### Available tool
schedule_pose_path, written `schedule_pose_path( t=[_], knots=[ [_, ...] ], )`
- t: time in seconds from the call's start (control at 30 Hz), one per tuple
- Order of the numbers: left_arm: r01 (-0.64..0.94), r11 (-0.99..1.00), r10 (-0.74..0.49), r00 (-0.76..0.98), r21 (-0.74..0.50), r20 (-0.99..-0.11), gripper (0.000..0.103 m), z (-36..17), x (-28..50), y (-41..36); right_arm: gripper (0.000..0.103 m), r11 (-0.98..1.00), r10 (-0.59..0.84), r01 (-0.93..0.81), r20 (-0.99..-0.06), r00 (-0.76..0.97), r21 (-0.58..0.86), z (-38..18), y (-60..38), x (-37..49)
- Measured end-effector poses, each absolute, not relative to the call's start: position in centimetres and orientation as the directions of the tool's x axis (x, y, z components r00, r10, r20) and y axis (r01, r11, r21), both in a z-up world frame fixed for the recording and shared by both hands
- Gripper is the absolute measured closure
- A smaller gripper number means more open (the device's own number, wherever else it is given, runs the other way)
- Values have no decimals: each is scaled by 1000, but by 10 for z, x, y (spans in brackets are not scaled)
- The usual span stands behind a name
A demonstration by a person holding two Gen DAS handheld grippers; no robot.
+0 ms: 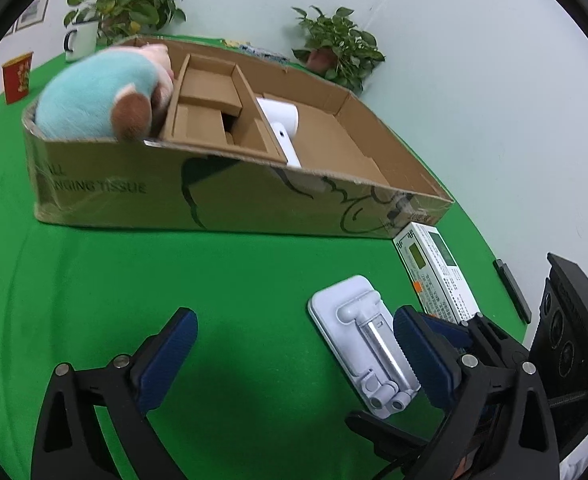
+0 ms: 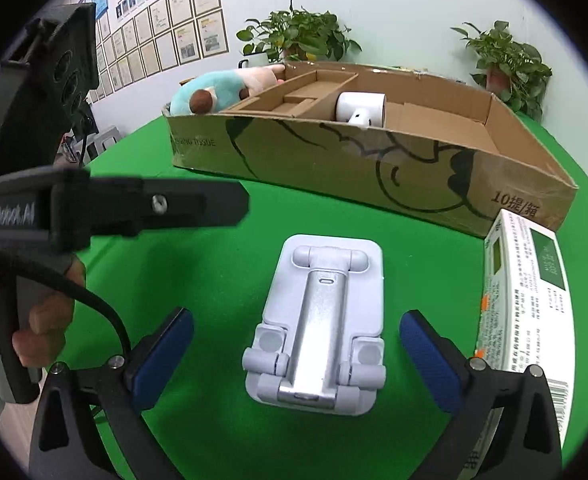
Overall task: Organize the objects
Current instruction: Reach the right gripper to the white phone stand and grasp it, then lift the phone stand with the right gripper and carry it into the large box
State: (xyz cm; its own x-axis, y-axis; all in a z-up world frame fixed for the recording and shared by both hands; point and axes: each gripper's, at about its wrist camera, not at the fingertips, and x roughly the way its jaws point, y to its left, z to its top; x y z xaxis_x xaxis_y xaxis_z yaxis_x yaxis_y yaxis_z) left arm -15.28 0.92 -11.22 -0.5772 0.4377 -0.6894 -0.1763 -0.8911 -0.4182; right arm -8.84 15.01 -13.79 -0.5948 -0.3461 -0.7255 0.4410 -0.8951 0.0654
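Note:
A folded white phone stand (image 2: 317, 320) lies flat on the green table, between the wide-apart blue pads of my right gripper (image 2: 295, 354); the pads do not touch it. My left gripper (image 1: 294, 356) stands open over bare green cloth, the phone stand (image 1: 363, 340) just inside its right fingertip (image 1: 421, 356). A long cardboard box (image 1: 234, 196) holds a teal-and-pink plush toy (image 1: 102, 96) at its left end, cardboard inserts in the middle, and a white hair dryer (image 1: 280, 120). A white-and-green carton (image 2: 525, 292) lies right of the phone stand.
Two potted plants (image 1: 337, 44) stand by the wall behind the box, with a white mug (image 1: 80, 40) and a red cup (image 1: 18, 76) at the far left. A thin black bar (image 1: 511, 290) lies near the table's right edge. A hand (image 2: 34, 312) holds the left gripper's handle.

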Motion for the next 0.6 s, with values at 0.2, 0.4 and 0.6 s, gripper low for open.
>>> schedule_pose_path(
  t=[0.2,0.4,0.6],
  knots=[
    [-181,-804,570,-508,-567,-646,4,-123,-158,3,7,-907,-320,415,-754,-574,69,-143,152,-90],
    [-214,-755,641,-441,-620,-628,9,-129,-147,11,35,-914,-298,403,-758,-580,51,-147,151,-72],
    [-209,-690,708,-396,-693,-585,18,-137,-135,16,35,-905,-392,372,-743,-542,206,-143,156,-53]
  ],
)
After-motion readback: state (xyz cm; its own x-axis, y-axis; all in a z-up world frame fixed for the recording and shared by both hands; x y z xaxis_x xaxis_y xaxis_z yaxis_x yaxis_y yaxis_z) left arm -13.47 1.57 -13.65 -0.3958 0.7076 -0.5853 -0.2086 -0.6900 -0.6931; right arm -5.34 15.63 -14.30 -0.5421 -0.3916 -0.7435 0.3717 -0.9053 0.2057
